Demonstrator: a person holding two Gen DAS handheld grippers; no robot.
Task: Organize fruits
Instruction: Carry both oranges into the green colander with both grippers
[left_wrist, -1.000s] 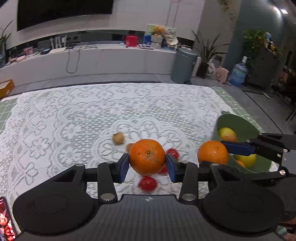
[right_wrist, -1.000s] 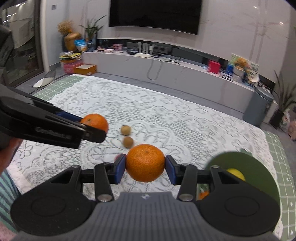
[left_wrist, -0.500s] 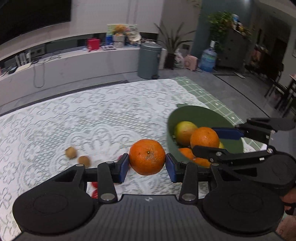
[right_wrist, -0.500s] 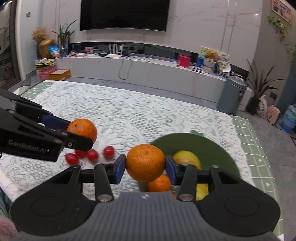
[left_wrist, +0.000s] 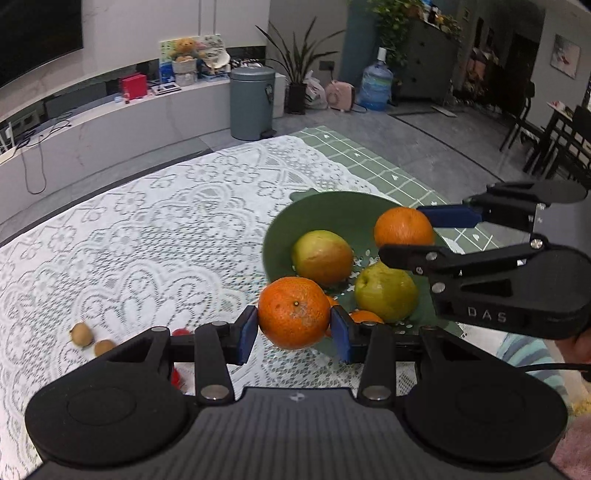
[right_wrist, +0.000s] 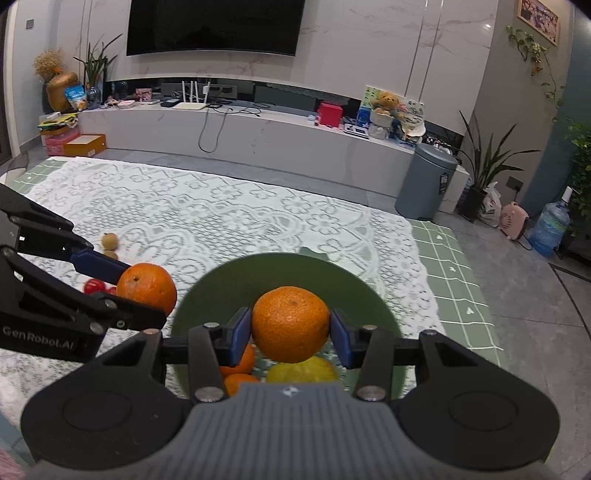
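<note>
Both jaws grip oranges (left_wrist: 294, 312); bowl (right_wrist: 207, 291) below.

I see a big black TV (right_wrist: 216, 26) on the far white wall (right_wrist: 369, 48). A long white shelf (right_wrist: 258, 136) sits below, a grey bin (right_wrist: 424, 181) to its right, on grey floor (right_wrist: 535, 314).

Both grippers loaded, tilted downward.
Your left gripper (left_wrist: 294, 330) points down at a slant, its blue pads (left_wrist: 246, 334) pressed against either side of an orange (left_wrist: 294, 312). Your right gripper (right_wrist: 290, 335) tilts down likewise, its pads (right_wrist: 238, 335) clamped on a second orange (right_wrist: 290, 323). Each gripper shows in the other's view, the right one just beside the left, and they do not touch.
</note>
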